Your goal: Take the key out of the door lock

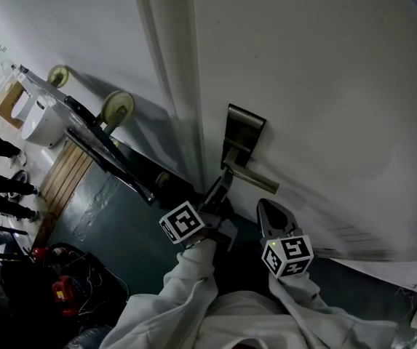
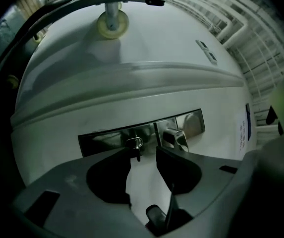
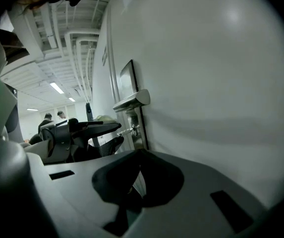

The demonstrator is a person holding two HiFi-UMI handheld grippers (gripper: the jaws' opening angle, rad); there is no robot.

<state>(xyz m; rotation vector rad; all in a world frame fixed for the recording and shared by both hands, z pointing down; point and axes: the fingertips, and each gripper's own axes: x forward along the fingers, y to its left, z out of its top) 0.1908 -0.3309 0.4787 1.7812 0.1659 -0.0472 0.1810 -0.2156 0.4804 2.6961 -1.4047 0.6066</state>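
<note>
Holding our left claw [image 2: 142, 150] open by the small silvery key [image 2: 134, 144] in a glossy steel lock plate [image 2: 102, 139], we have our right claw [image 3: 139, 151] closed, empty.

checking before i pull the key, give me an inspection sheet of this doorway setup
surface: white door, bare around the lock plate
job's things: key still in the lock plate, beside the lever handle
clutter: wheeled trolley leaning at the wall; red object on the floor
grippers: left gripper open, key at its fingers, unpressed; right gripper shut, empty
cables: loose cables beside the red object
surroundings: people's legs at far left
</note>
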